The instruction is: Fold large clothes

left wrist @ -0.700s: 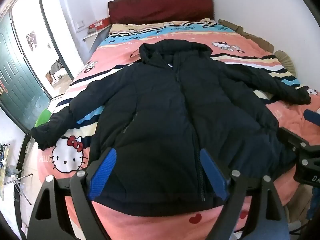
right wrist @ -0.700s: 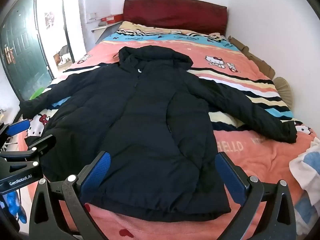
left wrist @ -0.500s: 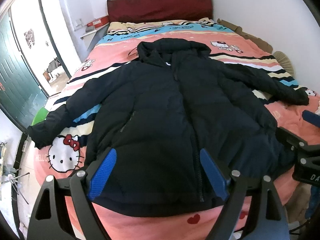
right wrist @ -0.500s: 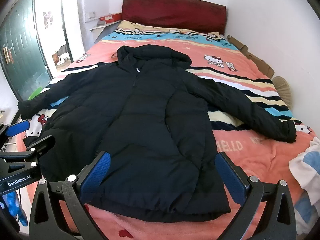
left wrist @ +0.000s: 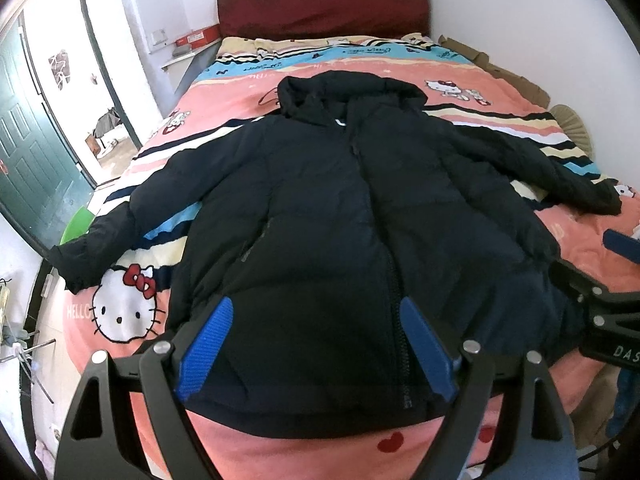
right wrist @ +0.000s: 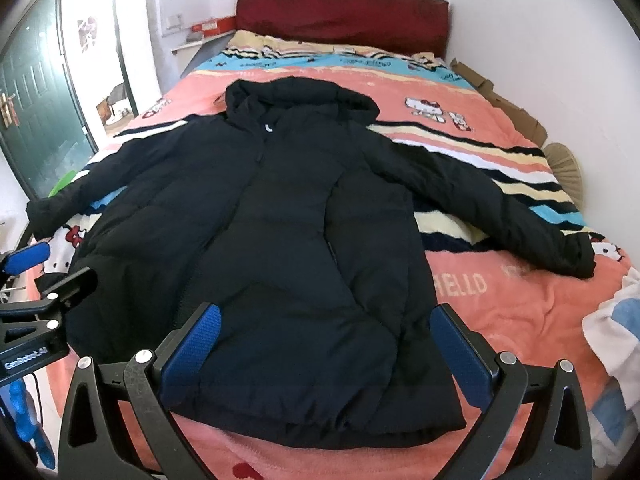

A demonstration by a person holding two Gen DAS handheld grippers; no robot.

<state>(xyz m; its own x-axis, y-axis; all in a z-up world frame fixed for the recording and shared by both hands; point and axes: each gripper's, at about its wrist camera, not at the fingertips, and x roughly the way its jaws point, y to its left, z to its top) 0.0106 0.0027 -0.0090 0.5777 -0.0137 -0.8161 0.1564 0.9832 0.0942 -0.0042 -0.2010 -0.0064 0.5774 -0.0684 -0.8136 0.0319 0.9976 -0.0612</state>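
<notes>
A large black hooded puffer jacket point(left wrist: 332, 216) lies flat, front up and zipped, on the bed, with its hood toward the headboard and both sleeves spread out; it also shows in the right wrist view point(right wrist: 280, 220). My left gripper point(left wrist: 316, 320) is open and empty, hovering over the jacket's bottom hem near the zipper. My right gripper point(right wrist: 326, 328) is open and empty, over the hem's right part. Each gripper appears at the edge of the other's view.
The bed carries a pink striped Hello Kitty blanket point(left wrist: 124, 316) and has a dark red headboard point(left wrist: 320, 8). A white wall point(right wrist: 560, 60) runs along the right side. A green door point(left wrist: 24, 152) and a doorway stand left. White and blue cloth point(right wrist: 616, 336) lies at the right bed edge.
Both grippers have shifted slightly forward over the hem; the jacket sits a little lower in view. Nothing was taken hold of.
</notes>
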